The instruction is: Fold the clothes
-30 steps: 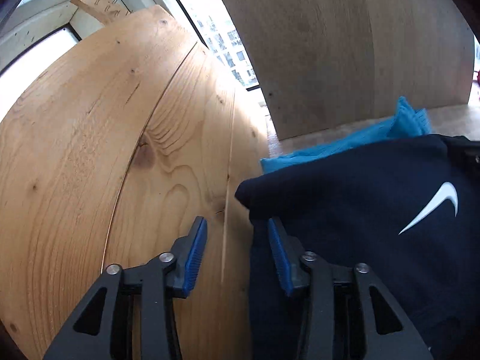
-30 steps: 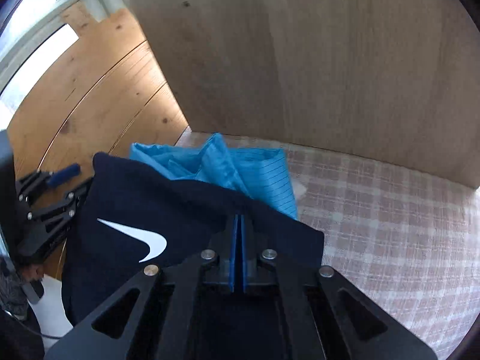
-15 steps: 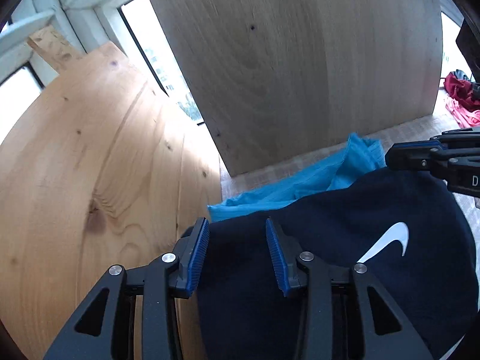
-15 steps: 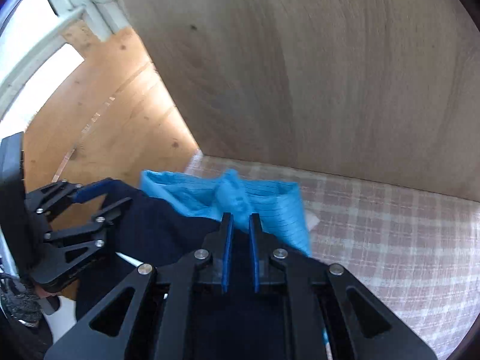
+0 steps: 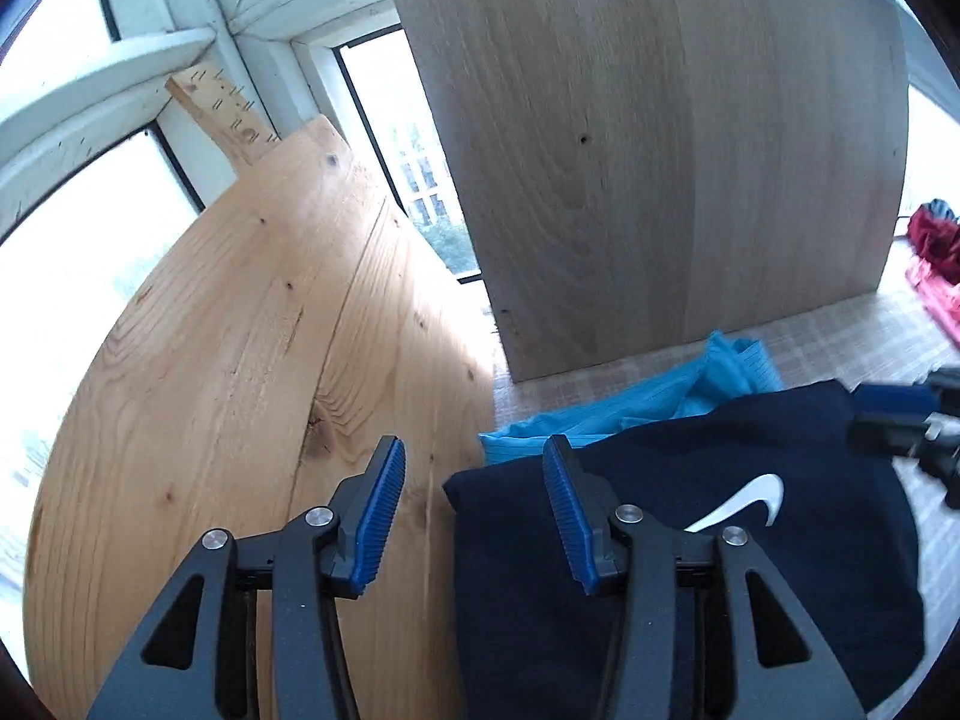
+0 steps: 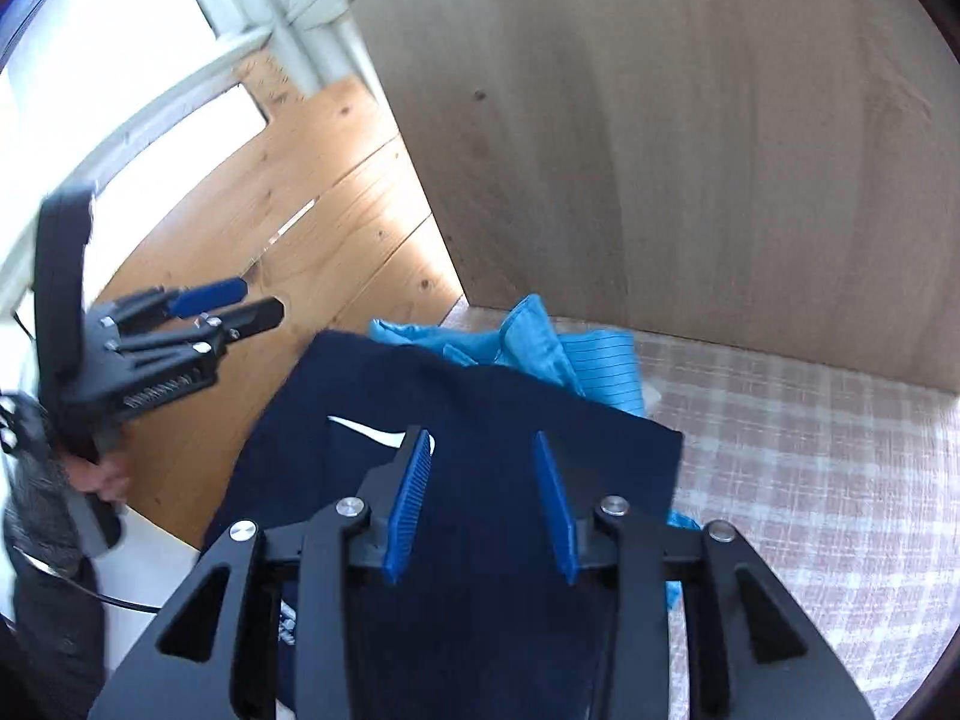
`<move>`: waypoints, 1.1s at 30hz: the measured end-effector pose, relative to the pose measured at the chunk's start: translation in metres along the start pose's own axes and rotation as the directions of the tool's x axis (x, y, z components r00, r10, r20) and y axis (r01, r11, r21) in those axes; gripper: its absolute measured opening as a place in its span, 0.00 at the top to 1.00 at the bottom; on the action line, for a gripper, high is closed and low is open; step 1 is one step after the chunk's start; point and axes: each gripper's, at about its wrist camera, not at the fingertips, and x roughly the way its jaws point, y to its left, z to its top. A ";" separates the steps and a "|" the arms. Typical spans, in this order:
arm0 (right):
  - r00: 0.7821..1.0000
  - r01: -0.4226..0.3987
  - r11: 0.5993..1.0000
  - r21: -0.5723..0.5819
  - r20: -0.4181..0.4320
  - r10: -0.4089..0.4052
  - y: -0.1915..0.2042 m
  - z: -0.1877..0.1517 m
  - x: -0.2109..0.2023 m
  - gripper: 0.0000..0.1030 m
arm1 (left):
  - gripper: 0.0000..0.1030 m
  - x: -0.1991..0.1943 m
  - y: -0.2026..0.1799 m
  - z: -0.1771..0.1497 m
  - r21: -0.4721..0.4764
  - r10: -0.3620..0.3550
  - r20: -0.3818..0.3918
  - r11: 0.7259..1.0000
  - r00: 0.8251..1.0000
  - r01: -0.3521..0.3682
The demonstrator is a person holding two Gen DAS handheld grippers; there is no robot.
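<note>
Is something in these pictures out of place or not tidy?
Mostly tidy. The folded navy garment lies flat on the light blue garment, which is bunched and sticks out unevenly behind it. Red and pink clothes lie crumpled at the far right.

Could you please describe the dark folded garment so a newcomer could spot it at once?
Find the tall plywood board standing on the checked cloth. Before it lies the navy garment, atop a bright blue one; only it bears a white swoosh.
</note>
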 end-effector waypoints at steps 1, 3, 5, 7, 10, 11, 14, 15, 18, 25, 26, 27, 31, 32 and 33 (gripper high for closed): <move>0.998 0.063 0.998 -0.018 -0.030 -0.064 -0.002 0.000 0.014 0.65 | 0.54 0.002 -0.002 -0.006 -0.002 -0.006 -0.018 1.000 1.000 0.006; 0.988 0.115 0.992 0.056 -0.114 -0.108 -0.021 -0.001 0.035 0.65 | 0.54 0.009 -0.010 -0.022 0.009 -0.011 -0.053 1.000 0.999 0.011; 0.996 0.063 0.985 0.163 -0.068 -0.052 -0.033 -0.002 0.014 0.65 | 0.54 0.013 -0.018 -0.042 0.024 -0.014 -0.097 1.000 0.995 0.017; 1.000 0.011 0.985 0.175 0.017 -0.015 -0.032 -0.009 -0.022 0.65 | 0.55 0.002 -0.022 -0.062 0.015 -0.002 -0.095 1.000 0.995 0.003; 0.997 -0.033 0.993 0.110 0.067 0.025 -0.009 -0.044 -0.066 0.65 | 0.54 -0.037 -0.015 -0.096 -0.077 -0.033 -0.027 0.997 0.999 0.031; 0.997 -0.056 0.993 0.102 0.062 0.049 -0.003 -0.061 -0.072 0.65 | 0.54 -0.049 -0.012 -0.110 -0.106 -0.031 -0.010 0.994 0.999 0.029; 0.999 -0.030 0.999 0.038 -0.013 0.031 0.013 -0.111 -0.070 0.65 | 0.54 -0.065 -0.010 -0.150 -0.132 -0.049 -0.029 0.990 0.998 0.045; 0.999 -0.004 1.000 -0.004 -0.032 0.004 0.019 -0.126 -0.069 0.65 | 0.54 -0.066 -0.011 -0.163 -0.132 -0.058 -0.046 0.990 0.997 0.052; 0.984 0.136 0.985 -0.110 -0.097 -0.147 0.027 -0.157 -0.070 0.65 | 0.53 -0.064 -0.016 -0.194 -0.097 -0.031 -0.117 0.995 0.993 0.019; 0.987 0.130 0.990 0.048 0.088 -0.134 0.018 -0.169 -0.176 0.60 | 0.51 -0.152 -0.012 -0.211 -0.232 -0.028 -0.003 0.972 1.000 0.027; 0.988 0.095 0.995 0.040 0.119 -0.099 0.021 -0.170 -0.189 0.47 | 0.47 -0.168 -0.018 -0.212 -0.239 -0.033 0.024 0.970 0.999 0.037; 0.988 0.066 0.997 0.027 0.137 -0.069 0.025 -0.173 -0.202 0.36 | 0.43 -0.181 -0.025 -0.214 -0.240 -0.007 0.039 0.971 0.999 0.016; 0.988 0.092 0.995 -0.035 0.129 -0.086 0.040 -0.186 -0.236 0.35 | 0.42 -0.230 -0.052 -0.227 -0.281 0.148 0.073 0.952 0.986 -0.122; 0.986 0.113 0.992 -0.061 0.132 -0.104 0.044 -0.190 -0.244 0.34 | 0.42 -0.245 -0.055 -0.233 -0.309 0.159 0.074 0.942 0.984 -0.129; 0.983 0.135 0.987 -0.087 0.136 -0.122 0.048 -0.194 -0.252 0.33 | 0.42 -0.256 -0.058 -0.237 -0.331 0.152 0.082 0.936 0.985 -0.117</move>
